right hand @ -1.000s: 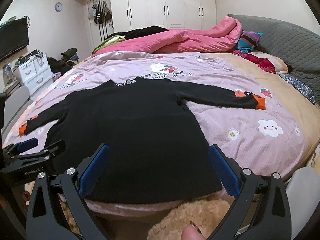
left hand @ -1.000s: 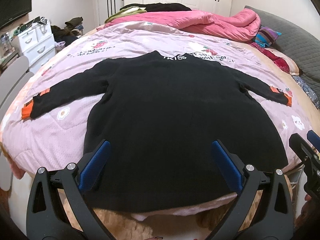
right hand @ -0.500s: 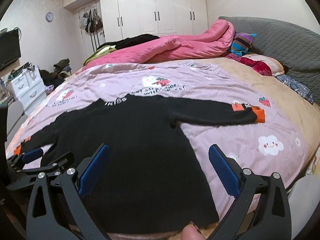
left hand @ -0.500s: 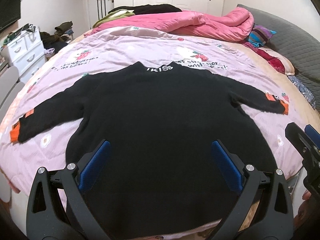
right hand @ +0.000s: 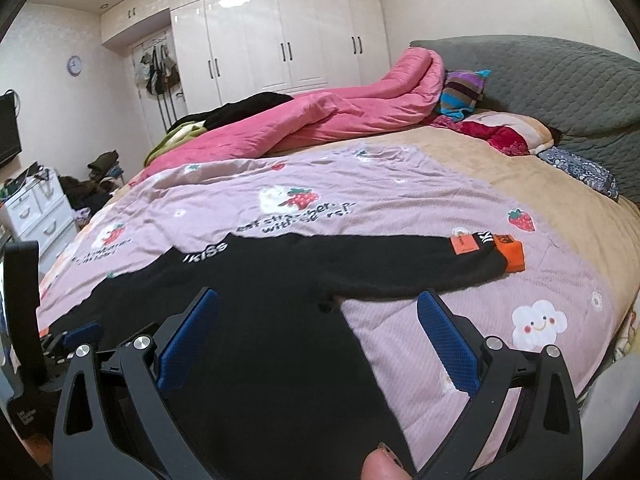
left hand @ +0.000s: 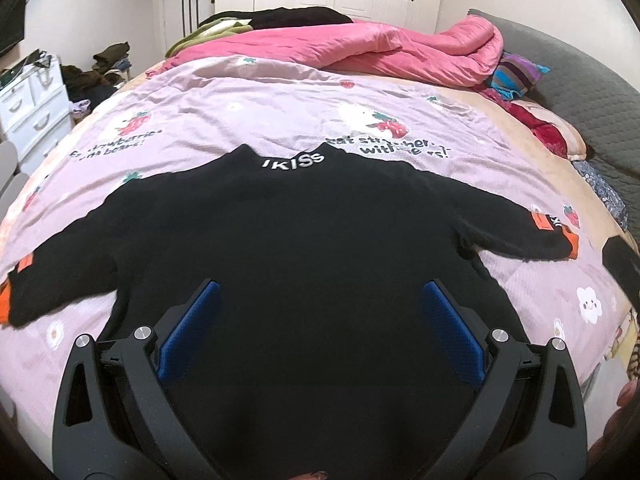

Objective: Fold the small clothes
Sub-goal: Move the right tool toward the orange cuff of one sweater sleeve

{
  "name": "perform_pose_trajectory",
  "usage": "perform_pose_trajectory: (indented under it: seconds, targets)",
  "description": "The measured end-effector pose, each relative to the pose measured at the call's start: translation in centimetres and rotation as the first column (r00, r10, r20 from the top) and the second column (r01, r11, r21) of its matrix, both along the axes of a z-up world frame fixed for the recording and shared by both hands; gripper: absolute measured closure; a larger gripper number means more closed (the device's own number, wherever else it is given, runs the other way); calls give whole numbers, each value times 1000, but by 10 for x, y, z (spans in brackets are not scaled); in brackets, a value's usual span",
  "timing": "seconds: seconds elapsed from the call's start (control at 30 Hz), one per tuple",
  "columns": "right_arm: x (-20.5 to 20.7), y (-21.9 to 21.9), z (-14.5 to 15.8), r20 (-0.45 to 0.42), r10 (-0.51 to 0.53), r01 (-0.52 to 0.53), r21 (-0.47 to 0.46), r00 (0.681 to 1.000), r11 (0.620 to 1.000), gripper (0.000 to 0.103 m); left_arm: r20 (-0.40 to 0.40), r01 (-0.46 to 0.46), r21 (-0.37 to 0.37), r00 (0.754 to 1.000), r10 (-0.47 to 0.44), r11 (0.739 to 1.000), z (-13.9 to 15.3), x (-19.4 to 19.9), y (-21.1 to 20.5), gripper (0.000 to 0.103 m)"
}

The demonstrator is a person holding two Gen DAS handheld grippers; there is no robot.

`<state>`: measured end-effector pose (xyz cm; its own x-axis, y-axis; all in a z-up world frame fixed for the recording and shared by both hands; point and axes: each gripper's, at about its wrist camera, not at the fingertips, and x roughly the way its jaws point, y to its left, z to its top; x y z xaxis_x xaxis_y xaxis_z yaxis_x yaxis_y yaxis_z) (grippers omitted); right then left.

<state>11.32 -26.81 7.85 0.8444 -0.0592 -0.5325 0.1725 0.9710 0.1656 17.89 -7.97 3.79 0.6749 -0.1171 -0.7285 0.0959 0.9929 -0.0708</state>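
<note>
A black long-sleeved sweater (left hand: 304, 240) lies flat on the bed, collar away from me, both sleeves spread out, orange cuffs at the ends. My left gripper (left hand: 318, 300) is open and empty, over the middle of the sweater's body. My right gripper (right hand: 318, 308) is open and empty, over the sweater's right side near the armpit; the right sleeve (right hand: 420, 260) stretches to the right beyond it. The left gripper also shows at the left edge of the right wrist view (right hand: 68, 340).
The sweater lies on a lilac printed bedspread (left hand: 248, 108). A pink quilt (left hand: 360, 48) is bunched at the far side, with pillows (right hand: 500, 132) and a grey headboard (right hand: 560, 80) to the right. White drawers (left hand: 28, 108) stand on the left.
Both grippers have moved forward over the bed, from the sweater's hem toward its middle. The sweater has not moved. Both jaws stay open.
</note>
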Motion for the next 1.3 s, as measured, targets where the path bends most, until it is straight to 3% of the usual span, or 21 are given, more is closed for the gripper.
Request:
perform_pose_trajectory:
  seconds: [0.47,0.63,1.03,1.3]
  targets:
    - [68,-72,3,-27,-196,198,116,980,973,4,-33,51,2,998,-50,999,-11,61,-22,8]
    - [86,-92,0,-47,-255,259,99,966,961,4,-47,70,-5,996,-70,998,-11,80,-31,8]
    - [122,-143,-47,-141,-380,392,74,914,917,4,-55,130,-10,990,-130,991,-21,114,-53,8]
    - [128,-174,-80,-217,-445,477,129,869,869,4,-78,142,0,987,-141,990,-36,121,-59,8]
